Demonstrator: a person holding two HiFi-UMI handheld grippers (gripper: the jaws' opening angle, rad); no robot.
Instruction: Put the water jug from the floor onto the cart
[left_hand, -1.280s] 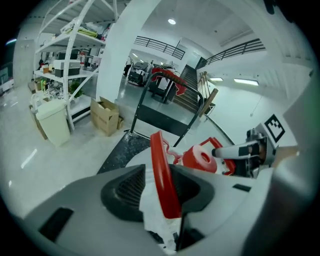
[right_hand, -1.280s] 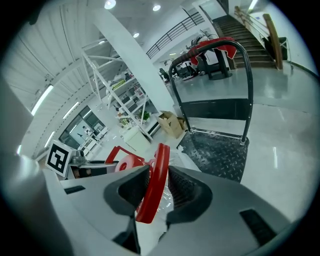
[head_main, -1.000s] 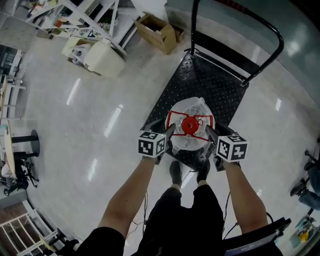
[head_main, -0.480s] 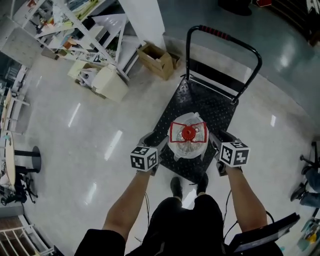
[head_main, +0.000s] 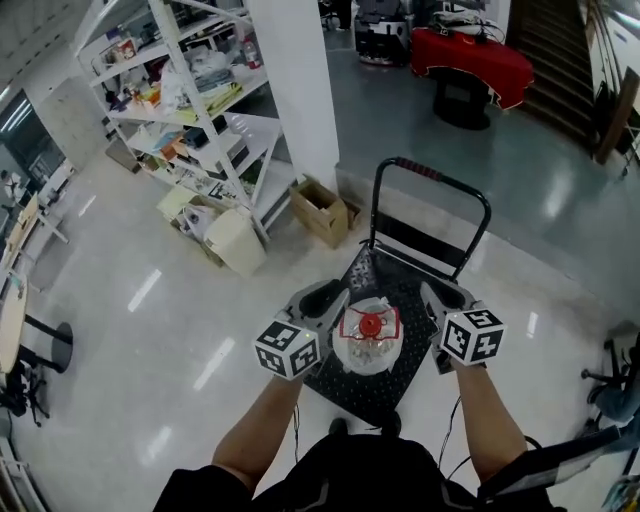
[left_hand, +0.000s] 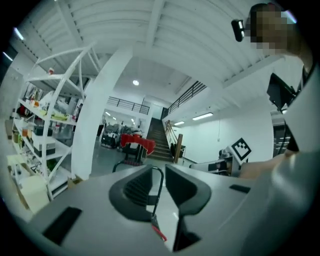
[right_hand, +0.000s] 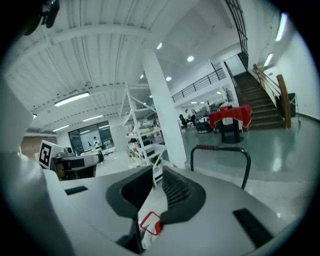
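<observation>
The water jug (head_main: 368, 340), clear with a red cap and a red-edged label, stands upright on the near end of the black cart (head_main: 392, 282). My left gripper (head_main: 322, 300) and right gripper (head_main: 443, 296) hang well above it, one on each side of it in the head view, and neither touches it. Both pairs of jaws have just been closing and now leave a narrow gap with nothing in it. In the left gripper view (left_hand: 162, 184) a red bit of the jug (left_hand: 159, 233) shows far below. The right gripper view (right_hand: 156, 192) shows the jug's label (right_hand: 150, 223) and the cart handle (right_hand: 220, 148).
A white pillar (head_main: 295, 90) and a white shelf rack (head_main: 190, 110) stand beyond the cart to the left. A cardboard box (head_main: 322, 210) and a beige box (head_main: 236, 240) lie at their foot. A red-clothed table (head_main: 470, 55) and stairs (head_main: 560, 50) are farther back.
Both grippers have risen from the jug's sides and their jaws have narrowed. The jug stays on the cart. The head view has tilted up and shows more of the room.
</observation>
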